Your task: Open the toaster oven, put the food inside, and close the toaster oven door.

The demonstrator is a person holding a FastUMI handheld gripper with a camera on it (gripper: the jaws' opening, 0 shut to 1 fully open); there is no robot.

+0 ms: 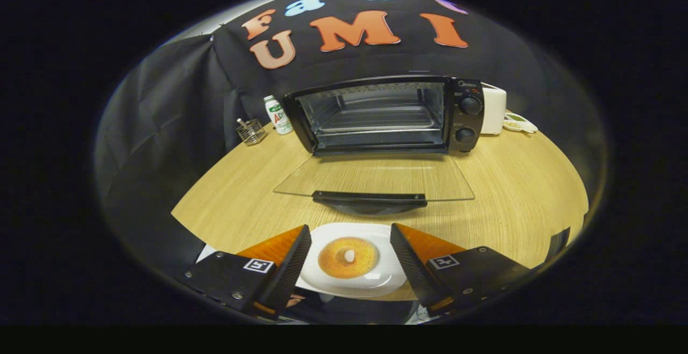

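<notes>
The gripper is seen hovering over the near edge of a round wooden table, fingers spread wide apart and nothing clamped between them. Framed right between the two fingers is a white plate with the food on it, a round golden-brown pastry thing with a small pale blob in the middle. Whether the fingers are actually touching the plate's sides can't really be told; they look to be flanking it, above or just beside the rim. Just ahead of the fingertips the toaster oven is found with its door already dropped fully open: the glass door is laid flat over the tabletop, its dark handle nearest the gripper. Beyond the door the oven cavity is seen with a wire rack inside, and two knobs are stacked on the panel to the right of it. Further back, left of the oven, a small bottle and a wire holder are parked; a white appliance is tucked behind the right side.
</notes>
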